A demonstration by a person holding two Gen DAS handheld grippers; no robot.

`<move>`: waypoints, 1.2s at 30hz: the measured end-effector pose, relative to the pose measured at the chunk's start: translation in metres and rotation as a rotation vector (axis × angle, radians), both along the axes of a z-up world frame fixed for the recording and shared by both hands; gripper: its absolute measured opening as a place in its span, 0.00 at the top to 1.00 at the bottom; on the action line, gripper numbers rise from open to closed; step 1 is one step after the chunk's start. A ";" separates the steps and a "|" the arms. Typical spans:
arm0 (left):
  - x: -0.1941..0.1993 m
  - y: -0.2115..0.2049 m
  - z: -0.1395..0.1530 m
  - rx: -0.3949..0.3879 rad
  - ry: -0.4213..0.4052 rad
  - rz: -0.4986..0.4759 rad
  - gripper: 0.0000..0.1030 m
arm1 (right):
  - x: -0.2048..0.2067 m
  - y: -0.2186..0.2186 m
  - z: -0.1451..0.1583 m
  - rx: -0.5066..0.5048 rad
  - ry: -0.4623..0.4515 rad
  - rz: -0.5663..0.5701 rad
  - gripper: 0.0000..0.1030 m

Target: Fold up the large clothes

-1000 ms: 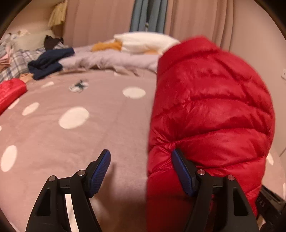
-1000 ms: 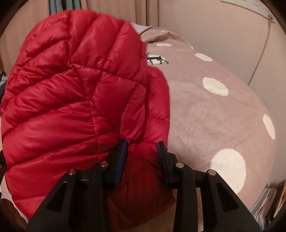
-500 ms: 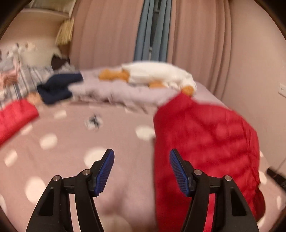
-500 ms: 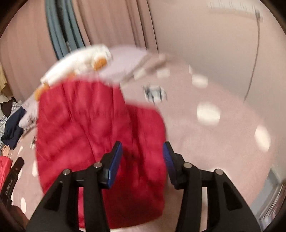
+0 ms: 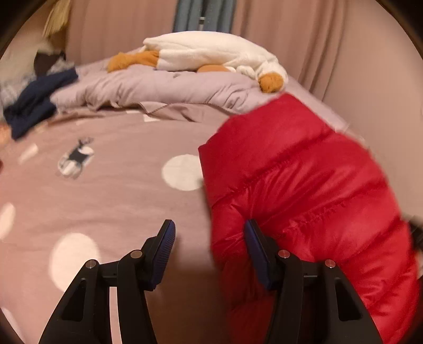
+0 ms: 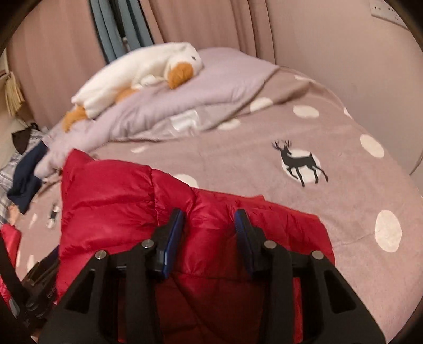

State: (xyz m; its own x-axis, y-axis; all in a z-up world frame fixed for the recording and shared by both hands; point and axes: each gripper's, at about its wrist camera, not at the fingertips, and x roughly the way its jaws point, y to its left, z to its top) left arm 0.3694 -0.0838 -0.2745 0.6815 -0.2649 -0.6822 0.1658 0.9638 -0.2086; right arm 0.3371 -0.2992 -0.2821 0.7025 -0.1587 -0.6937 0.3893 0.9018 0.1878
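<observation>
Left wrist: left gripper closing, nothing pinched; red puffer jacket edge touches only its right pad. It hung a second ago, now lies on the bed.
Right wrist: right gripper closing over jacket, grip unclear. Fold laid down.

You are working in a bedroom in a home. A bed fills most of your view, covered by a mauve blanket with white polka dots and a black deer print. A rumpled lilac duvet lies at its far end, with a white and orange plush duck stretched out on top. Pink curtains hang to the floor behind it, with a blue-grey one between them. Loose clothes, among them a dark navy garment, lie heaped at the bed's left edge.
</observation>
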 end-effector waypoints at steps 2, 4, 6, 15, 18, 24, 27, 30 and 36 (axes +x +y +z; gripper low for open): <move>0.000 -0.003 -0.003 -0.058 0.016 -0.008 0.46 | 0.002 -0.006 -0.011 -0.033 0.020 -0.035 0.63; -0.005 -0.018 -0.008 0.017 -0.009 -0.013 0.46 | 0.004 -0.011 -0.029 -0.037 0.030 -0.064 0.63; -0.011 -0.027 -0.007 0.109 -0.044 -0.018 0.47 | 0.005 -0.023 -0.039 0.031 0.021 -0.056 0.63; -0.021 -0.016 0.014 0.217 -0.056 -0.014 0.49 | -0.022 -0.008 -0.026 -0.006 -0.048 -0.051 0.60; -0.043 -0.006 0.035 0.228 -0.083 -0.009 0.49 | -0.047 -0.005 -0.010 0.031 -0.084 -0.052 0.49; -0.098 0.022 0.071 0.186 -0.211 0.112 0.49 | -0.119 0.023 0.014 0.005 -0.178 0.071 0.23; -0.119 0.023 0.078 0.209 -0.231 0.079 0.49 | -0.144 0.021 0.000 0.085 -0.137 0.024 0.21; -0.139 0.033 0.080 0.194 -0.242 0.113 0.49 | -0.158 0.017 -0.002 0.134 -0.159 0.015 0.22; -0.145 0.048 0.057 0.193 -0.244 0.145 0.49 | -0.172 0.019 0.011 0.159 -0.216 -0.015 0.18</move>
